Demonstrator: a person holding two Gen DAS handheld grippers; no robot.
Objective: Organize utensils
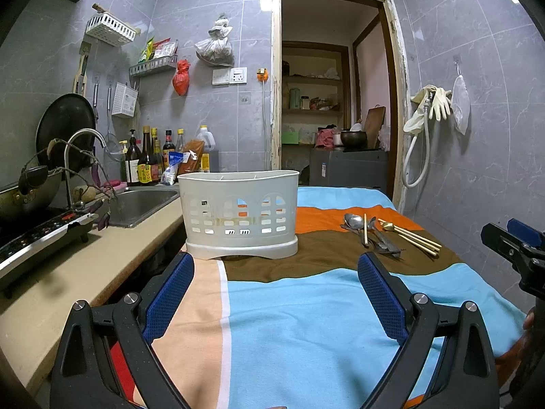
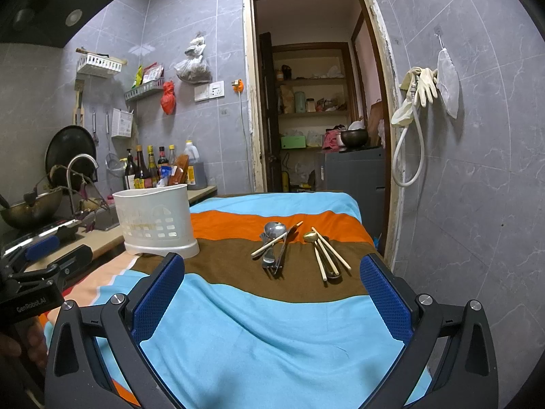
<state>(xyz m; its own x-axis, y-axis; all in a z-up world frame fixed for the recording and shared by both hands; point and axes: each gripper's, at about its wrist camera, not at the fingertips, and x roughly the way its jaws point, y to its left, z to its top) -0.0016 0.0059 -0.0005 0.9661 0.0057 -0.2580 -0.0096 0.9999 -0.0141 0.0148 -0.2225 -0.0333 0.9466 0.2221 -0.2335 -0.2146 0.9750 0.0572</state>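
Note:
A white slotted utensil basket (image 1: 238, 211) (image 2: 156, 221) stands upright on the striped cloth, at the table's left edge. Right of it lie loose utensils: a steel spoon (image 1: 354, 221) (image 2: 274, 230) with other steel pieces, a gold spoon (image 1: 388, 226) (image 2: 310, 237), and wooden chopsticks (image 1: 412, 237) (image 2: 327, 255). My left gripper (image 1: 276, 262) is open, empty, just in front of the basket. My right gripper (image 2: 272, 266) is open and empty, a short way before the utensils. Each gripper shows at the other view's edge.
The table's striped cloth (image 1: 299, 323) (image 2: 259, 334) is blue, brown and orange. A counter (image 1: 112, 259) with a sink (image 1: 143, 204), faucet, stove and bottles runs along the left. A doorway (image 2: 316, 102) opens behind the table. A tiled wall (image 2: 477, 204) is close on the right.

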